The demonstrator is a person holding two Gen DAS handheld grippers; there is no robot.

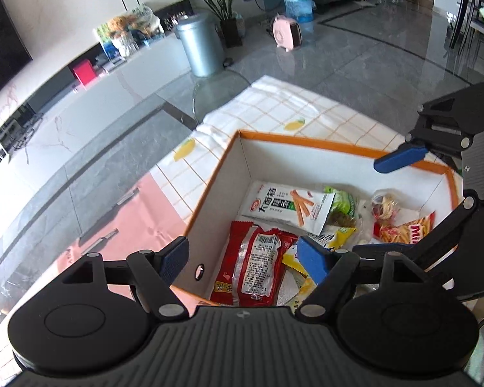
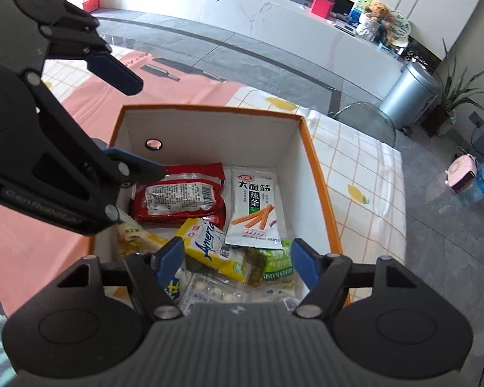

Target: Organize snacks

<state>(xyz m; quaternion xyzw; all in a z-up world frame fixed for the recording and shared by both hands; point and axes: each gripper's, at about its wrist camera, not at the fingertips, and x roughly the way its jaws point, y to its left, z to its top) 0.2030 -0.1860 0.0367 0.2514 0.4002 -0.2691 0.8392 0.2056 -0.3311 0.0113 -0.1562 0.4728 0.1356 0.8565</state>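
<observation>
Snacks lie heaped in the box (image 1: 242,161), which sits on the checked cloth (image 1: 274,106) over the worktop. From my left wrist, my left gripper (image 1: 243,254) hangs over the near corner of the box with its jaws wide apart and nothing between them; one finger is outside the wall, the other above the red pack (image 1: 251,271). The white pack (image 1: 284,204) lies flat beyond it, toward the far wall. My right gripper (image 1: 384,200) reaches in from the right, jaws parted and empty.

From my right wrist, the right gripper (image 2: 235,258) stands open above the yellow pack (image 2: 209,248) and green pack (image 2: 274,264), touching neither. The left gripper (image 2: 138,125) hovers at the far left. Both seem raised clear so the packs can settle, I judge.
</observation>
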